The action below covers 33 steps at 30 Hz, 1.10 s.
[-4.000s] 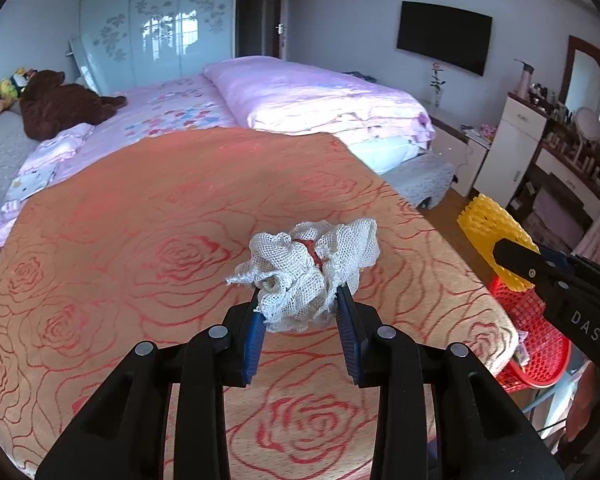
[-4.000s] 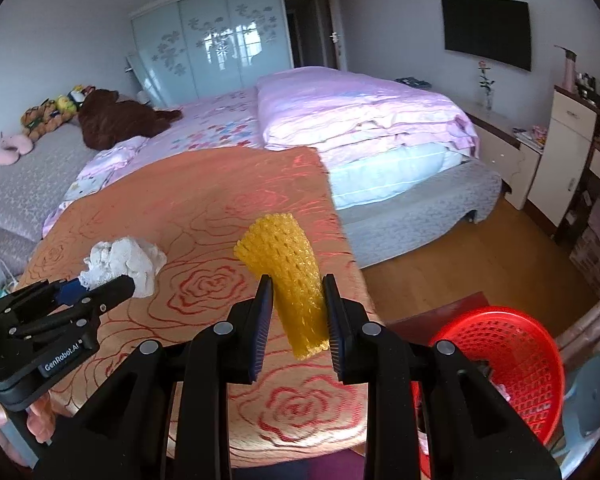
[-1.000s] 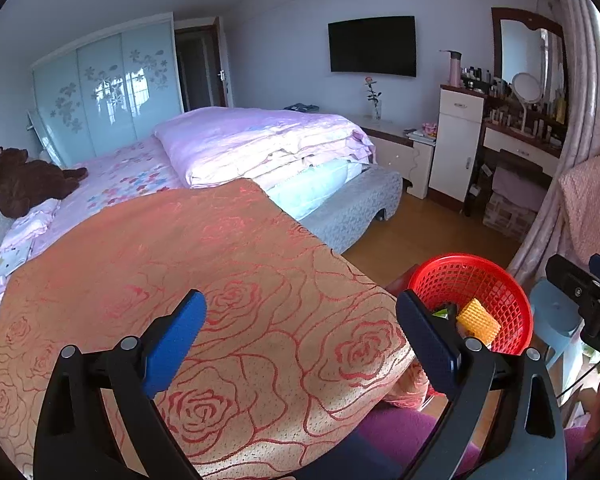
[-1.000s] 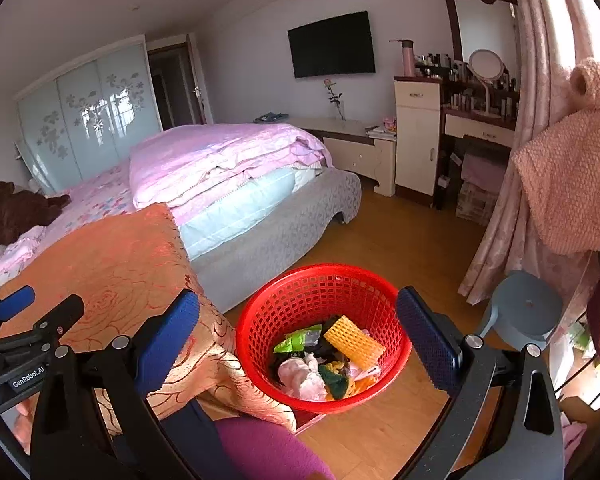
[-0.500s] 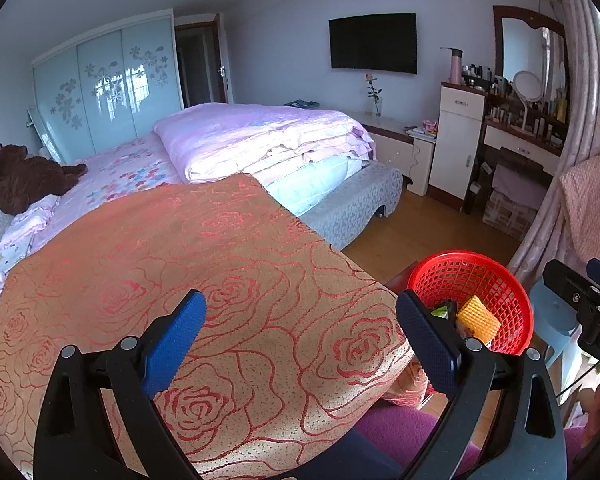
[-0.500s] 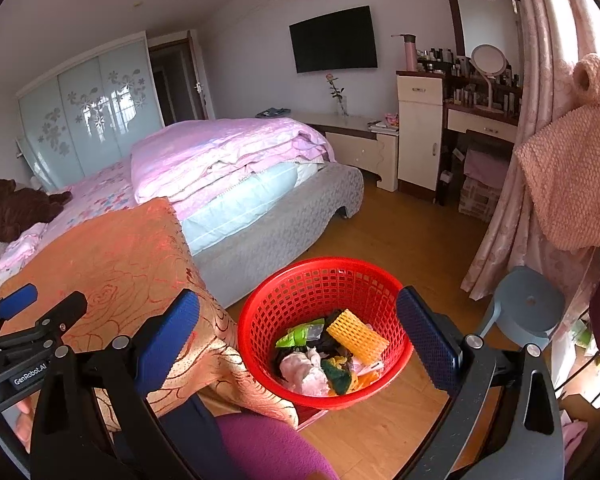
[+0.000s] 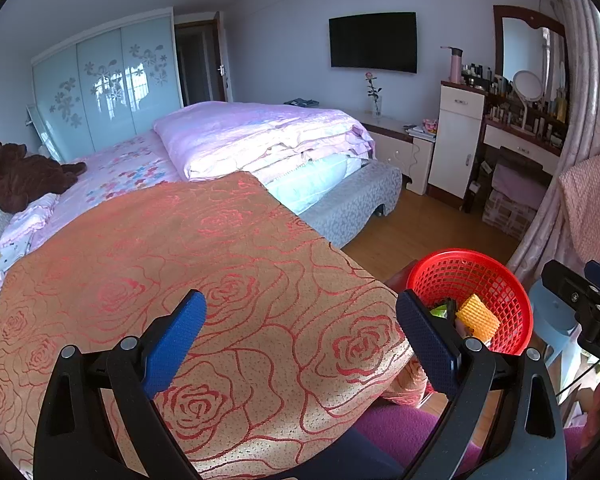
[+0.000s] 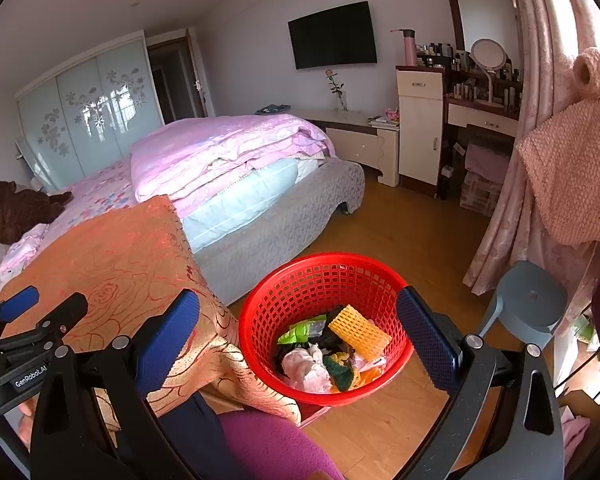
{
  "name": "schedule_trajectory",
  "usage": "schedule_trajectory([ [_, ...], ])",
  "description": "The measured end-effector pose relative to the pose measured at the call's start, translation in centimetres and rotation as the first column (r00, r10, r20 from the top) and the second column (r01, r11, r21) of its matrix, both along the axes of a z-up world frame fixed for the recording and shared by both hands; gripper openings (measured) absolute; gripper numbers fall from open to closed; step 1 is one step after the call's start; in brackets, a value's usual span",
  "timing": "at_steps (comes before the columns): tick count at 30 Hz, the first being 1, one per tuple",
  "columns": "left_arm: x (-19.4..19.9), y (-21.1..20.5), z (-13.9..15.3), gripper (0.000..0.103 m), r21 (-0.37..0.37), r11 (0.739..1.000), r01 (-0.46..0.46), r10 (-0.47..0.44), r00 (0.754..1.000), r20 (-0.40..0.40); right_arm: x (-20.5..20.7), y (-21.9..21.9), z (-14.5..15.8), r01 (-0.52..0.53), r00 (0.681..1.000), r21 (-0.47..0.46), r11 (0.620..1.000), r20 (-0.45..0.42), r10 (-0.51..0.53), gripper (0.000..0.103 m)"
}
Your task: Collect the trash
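A red mesh basket (image 8: 260,320) stands on the wooden floor beside the table; it also shows in the left wrist view (image 7: 512,300). In it lie a yellow foam net (image 8: 358,332), a white crumpled net (image 8: 306,368), a green wrapper (image 8: 300,332) and other scraps. My right gripper (image 8: 298,338) is wide open and empty above the basket. My left gripper (image 7: 300,330) is wide open and empty over the orange rose-patterned cloth (image 7: 180,260) on the table.
A bed with pink bedding (image 7: 260,136) lies beyond the table. A grey-blue stool (image 8: 528,300) stands right of the basket. A pink curtain and a hanging pink garment (image 8: 572,176) are at the right. A dresser (image 8: 420,128) stands by the far wall.
Four seconds ago each gripper held a piece of trash; both pieces now lie in the basket. In the last second both open grippers only drifted slightly.
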<state>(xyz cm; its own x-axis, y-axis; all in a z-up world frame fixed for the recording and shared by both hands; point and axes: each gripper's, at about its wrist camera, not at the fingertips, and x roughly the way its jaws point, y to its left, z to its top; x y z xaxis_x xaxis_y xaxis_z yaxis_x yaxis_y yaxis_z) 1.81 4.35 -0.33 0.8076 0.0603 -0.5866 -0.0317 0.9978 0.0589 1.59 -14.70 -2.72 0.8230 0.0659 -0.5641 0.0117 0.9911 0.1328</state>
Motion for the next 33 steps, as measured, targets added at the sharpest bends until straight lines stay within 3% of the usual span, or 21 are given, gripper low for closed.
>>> schedule_trajectory([
  [33, -0.5, 0.2, -1.1, 0.092, 0.000, 1.000, 0.016, -0.016, 1.000, 0.001, 0.0, 0.0, -0.1, 0.000, 1.000, 0.003, 1.000, -0.006, 0.000, 0.096],
])
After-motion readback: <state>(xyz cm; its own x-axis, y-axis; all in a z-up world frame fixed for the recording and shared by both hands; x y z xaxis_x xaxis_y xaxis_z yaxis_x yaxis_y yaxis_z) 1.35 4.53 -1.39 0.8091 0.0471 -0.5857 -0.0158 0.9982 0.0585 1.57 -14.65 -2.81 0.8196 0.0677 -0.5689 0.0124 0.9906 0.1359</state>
